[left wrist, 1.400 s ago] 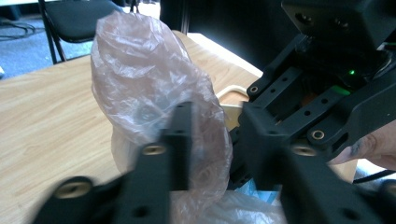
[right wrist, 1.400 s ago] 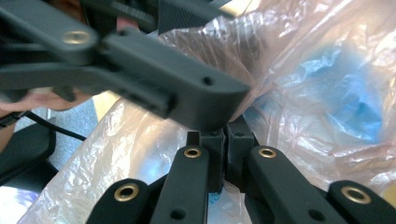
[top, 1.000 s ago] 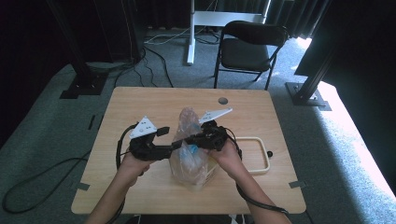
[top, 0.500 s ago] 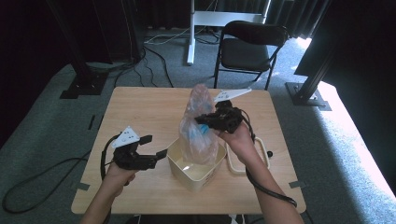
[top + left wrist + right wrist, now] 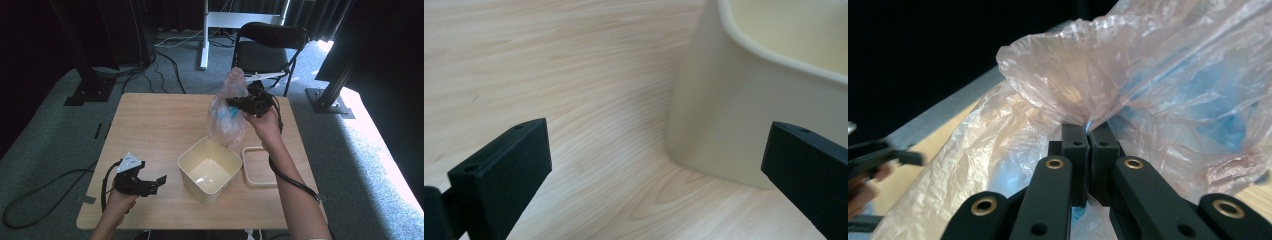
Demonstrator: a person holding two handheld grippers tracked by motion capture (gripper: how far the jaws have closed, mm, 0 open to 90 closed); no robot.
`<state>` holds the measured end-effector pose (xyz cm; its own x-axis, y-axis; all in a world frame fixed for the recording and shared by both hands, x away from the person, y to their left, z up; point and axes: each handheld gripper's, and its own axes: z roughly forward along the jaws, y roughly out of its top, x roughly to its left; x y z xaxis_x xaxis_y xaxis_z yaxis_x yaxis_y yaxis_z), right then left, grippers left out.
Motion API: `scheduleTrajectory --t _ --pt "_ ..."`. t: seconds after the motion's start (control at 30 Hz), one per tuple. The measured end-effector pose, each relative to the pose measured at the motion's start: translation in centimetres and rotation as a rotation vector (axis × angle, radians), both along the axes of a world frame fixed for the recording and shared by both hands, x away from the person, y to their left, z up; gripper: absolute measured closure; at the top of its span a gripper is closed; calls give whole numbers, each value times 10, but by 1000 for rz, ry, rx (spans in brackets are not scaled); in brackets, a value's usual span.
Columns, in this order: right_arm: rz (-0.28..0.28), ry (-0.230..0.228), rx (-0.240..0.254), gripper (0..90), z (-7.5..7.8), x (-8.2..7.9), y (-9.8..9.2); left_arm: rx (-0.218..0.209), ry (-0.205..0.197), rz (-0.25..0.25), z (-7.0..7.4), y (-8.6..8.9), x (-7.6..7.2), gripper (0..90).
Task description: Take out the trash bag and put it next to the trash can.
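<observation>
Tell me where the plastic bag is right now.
In the high view, the plastic bag hangs from the right gripper, above the table's far right, just beyond the cream bin.

Dim dark surroundings, sunlit floor patch right, slight blur.

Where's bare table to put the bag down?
Far-left of the table, behind the bin, is bare, as is the strip between the left gripper and the bin. Tight on the right: lid, forearm, and the bag.
</observation>
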<state>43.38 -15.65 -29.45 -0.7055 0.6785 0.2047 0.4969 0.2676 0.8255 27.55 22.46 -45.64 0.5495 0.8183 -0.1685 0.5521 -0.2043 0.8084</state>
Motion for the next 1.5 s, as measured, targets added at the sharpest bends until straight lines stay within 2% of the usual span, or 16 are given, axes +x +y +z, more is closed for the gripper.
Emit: scheduleTrajectory --t 0.1,0.2,0.27,0.33,0.43,0.47,0.5,0.53,0.67,0.77,0.93,1.0,1.1,1.23,1.33,1.5 --pt "-58 27 -12 888 -10 16 -8 17 -14 29 -13 10 -4 0" --pt "-95 55 -38 888 -23 30 -13 41 0 40 -27 16 -8 0" --pt "-122 77 -45 888 -32 38 -16 38 17 36 -36 18 -11 0" --pt "-137 97 -22 888 -42 43 -20 29 23 34 -46 19 -13 0" --pt "-160 114 -28 887 -57 49 -23 60 24 22 -57 16 -16 0" --pt "-160 114 -28 887 -57 49 -23 60 24 22 -57 16 -16 0" --pt "-168 117 -37 887 -62 51 -23 81 16 3 -62 14 -18 0" --pt "-179 142 -44 887 -71 56 -23 87 6 -7 -63 14 -18 0" --pt "-192 178 -69 887 -92 66 -22 92 -22 -14 -67 15 -19 0" --pt "-189 220 -93 886 -107 72 -18 89 -20 -8 -70 17 -19 0" --pt "-172 295 -87 882 -131 81 -14 99 -1 -19 -74 20 -17 0" --pt "-168 316 -77 881 -138 84 -13 101 -2 -21 -74 19 -18 0" --pt "-164 334 -103 868 -148 87 -10 102 2 -24 -75 19 -18 0" --pt "-178 374 -112 798 -159 90 -10 108 6 -26 -75 20 -17 0" --pt "-182 397 -102 688 -161 91 -13 100 10 -24 -76 21 -17 0" --pt "-208 417 -110 442 -159 91 -19 94 11 -27 -76 20 -17 0"
